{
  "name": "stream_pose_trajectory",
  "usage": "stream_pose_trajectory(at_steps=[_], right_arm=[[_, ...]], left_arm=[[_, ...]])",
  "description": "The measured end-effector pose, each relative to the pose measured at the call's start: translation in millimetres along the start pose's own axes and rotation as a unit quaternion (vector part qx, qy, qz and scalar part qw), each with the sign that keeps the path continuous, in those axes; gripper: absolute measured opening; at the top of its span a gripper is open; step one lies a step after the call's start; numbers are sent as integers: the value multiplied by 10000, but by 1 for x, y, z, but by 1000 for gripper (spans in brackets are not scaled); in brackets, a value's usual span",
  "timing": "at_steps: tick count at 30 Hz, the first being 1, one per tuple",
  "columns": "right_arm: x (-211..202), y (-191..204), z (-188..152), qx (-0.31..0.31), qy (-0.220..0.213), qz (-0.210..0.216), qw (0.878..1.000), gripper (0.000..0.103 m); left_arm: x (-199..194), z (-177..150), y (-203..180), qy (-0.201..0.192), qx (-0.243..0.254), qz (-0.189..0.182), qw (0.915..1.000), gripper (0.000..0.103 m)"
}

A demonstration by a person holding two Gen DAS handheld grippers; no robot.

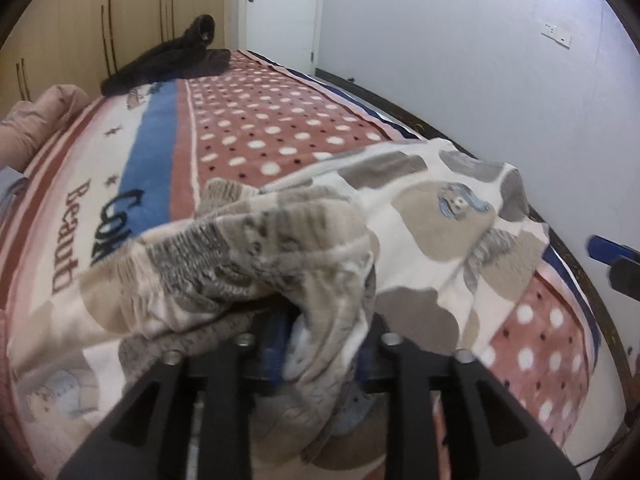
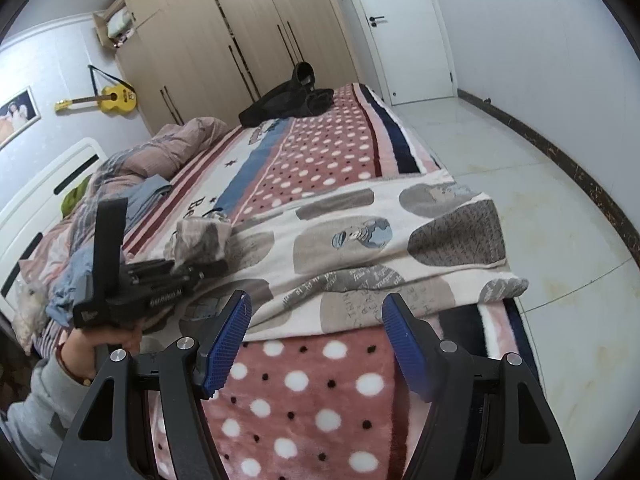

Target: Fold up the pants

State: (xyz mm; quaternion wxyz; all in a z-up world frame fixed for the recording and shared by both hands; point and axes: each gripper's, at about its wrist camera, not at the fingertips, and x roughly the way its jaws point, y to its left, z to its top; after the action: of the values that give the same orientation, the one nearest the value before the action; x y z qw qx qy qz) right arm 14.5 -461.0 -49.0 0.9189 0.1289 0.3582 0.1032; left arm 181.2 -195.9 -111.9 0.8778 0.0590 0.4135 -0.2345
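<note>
Pants (image 2: 360, 240): soft printed cloth, matt, elastic waistband ribbed. Blanket (image 2: 312, 392) on bed: fleecy, plush pile. Right hand-held gripper (image 2: 316, 344): matt black plastic, blue textured pads (image 2: 228, 340), metal bolts.

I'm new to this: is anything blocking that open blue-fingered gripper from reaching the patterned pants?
Nothing visible does. The right gripper hangs open over bare polka-dot blanket, with the pants just ahead. The left gripper already pinches their far end.

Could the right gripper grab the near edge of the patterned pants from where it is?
Probably yes. The right gripper is open and holds nothing, the pants edge lies just beyond its fingertips on the blanket, and nothing sits between. The left gripper grips the waistband off to the side.
</note>
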Motion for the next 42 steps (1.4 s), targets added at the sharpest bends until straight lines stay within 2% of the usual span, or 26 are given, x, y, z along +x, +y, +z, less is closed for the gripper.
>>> stream_pose_trajectory(at_steps=[1,4,6,8,13,15,17,20,22,23,24,25,26,28,31,33,34,36,37,40,42], right_arm=[[3,1,-1,-5,27,19,10000,65],[14,10,1,-80,124,98,9998,65],[23,21,2,-163,198,174,9995,66],[34,35,4,-243,270,274,9990,73],[77,84,11,-431,515,819,9944,79],[95,101,13,-492,589,914,9929,90],[116,119,14,-628,607,806,9929,91],[148,133,18,-681,641,217,9954,91],[163,133,20,-588,606,-124,9963,85],[166,131,21,-514,599,-150,9968,61],[167,127,22,-381,621,-129,9973,32],[166,121,22,-176,667,-88,9976,21],[161,114,23,10,644,-87,9979,15],[146,105,23,69,449,-76,9989,12],[118,92,17,57,230,-159,9996,12],[114,85,12,98,309,-243,9992,13],[120,80,8,103,505,-313,9982,14],[130,75,0,-36,824,-539,9951,32],[133,73,-3,-114,886,-620,9941,32],[114,72,0,-89,534,-638,9965,36],[95,78,9,-238,127,-702,9972,38]], left_arm=[[-7,-2,1,-49,-21,-35,10000,37],[-41,-5,16,-333,-175,-94,9992,45],[-65,-6,30,-583,-306,-92,9978,48],[-92,-13,52,-752,-420,94,9962,48],[-127,-38,106,-855,-712,587,9921,54],[-128,-52,127,-726,-899,704,9908,54],[-126,-67,144,-604,-1134,708,9892,54],[-117,-86,156,-439,-1349,631,9879,54],[-109,-96,156,-337,-1383,528,9884,54],[-106,-100,155,-291,-1393,479,9887,53],[-103,-104,154,-260,-1389,435,9890,44],[-102,-107,153,-226,-1370,419,9894,32],[-100,-110,151,-182,-1348,400,9899,28],[-102,-113,149,-208,-1296,350,9907,18],[-108,-113,144,-265,-1197,218,9922,17],[-106,-114,140,-205,-1143,223,9930,17],[-104,-114,139,-134,-1120,277,9932,17],[-104,-114,139,-92,-1121,271,9933,19],[-109,-114,139,-149,-1120,248,9933,21],[-131,-104,146,-471,-1117,279,9922,25],[-143,-93,150,-618,-1090,367,9914,25]])
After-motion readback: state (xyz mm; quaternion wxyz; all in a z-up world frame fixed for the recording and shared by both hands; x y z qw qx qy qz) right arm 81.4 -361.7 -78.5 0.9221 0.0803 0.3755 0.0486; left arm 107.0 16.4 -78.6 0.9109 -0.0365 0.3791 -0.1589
